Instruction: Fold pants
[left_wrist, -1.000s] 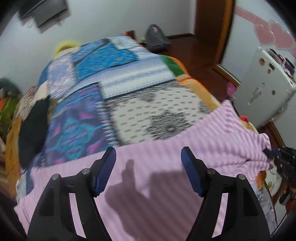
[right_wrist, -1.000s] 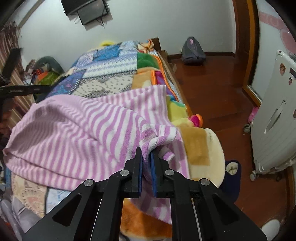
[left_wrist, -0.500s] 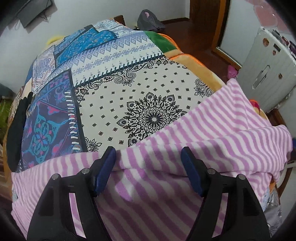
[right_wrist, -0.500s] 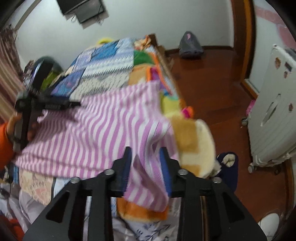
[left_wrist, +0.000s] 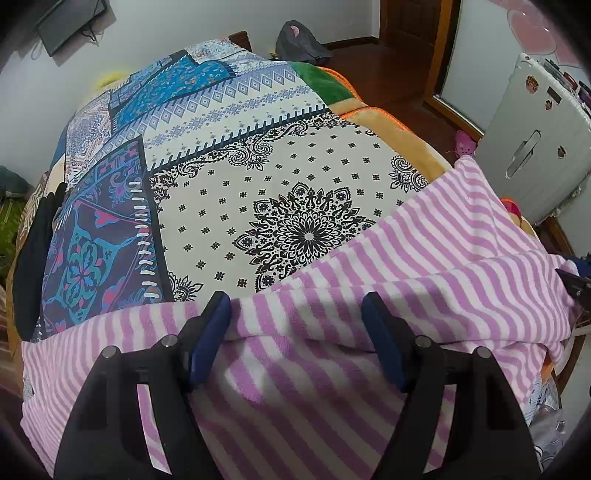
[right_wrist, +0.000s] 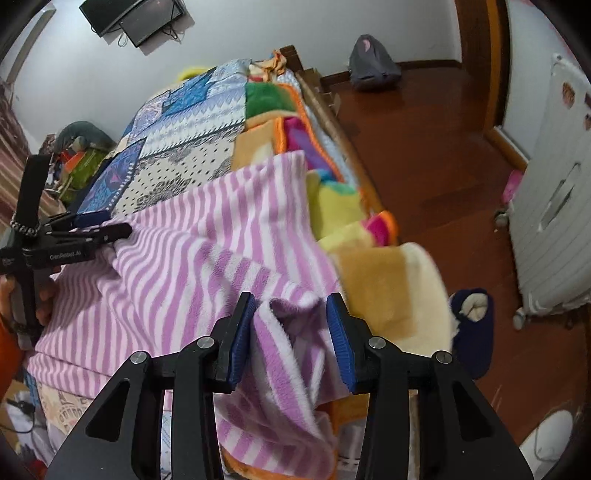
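I am holding my left hand-held gripper (left_wrist: 295, 328) low over the pants (left_wrist: 424, 288), its two blue pads (left_wrist: 208, 338) standing wide apart with a raised fold of the pink-and-white striped cloth lying between them; neither pad is pressing on the cloth. The pants are lying spread across the near end of the bed (left_wrist: 280, 155), over its patterned bedspread, with one corner reaching toward the bed's far side edge and the rest draping down the near edge toward me.

My right hand-held gripper (right_wrist: 291, 332) is sitting at the corner of the pants nearest the bed's side edge. Its pads are parted, and a bunched, fluffy fold of the pants (right_wrist: 207, 254) is standing loosely in the gap, brushing the left pad while the right pad is clear of it, so it is not clamping anything. From this side I am seeing my left hand-held gripper (right_wrist: 88, 232) at the opposite end of the pants, with my hand (right_wrist: 44, 299) wrapped around its handle. Beside the bed a white suitcase (right_wrist: 554, 206) is standing on the wooden floor (right_wrist: 424, 155)
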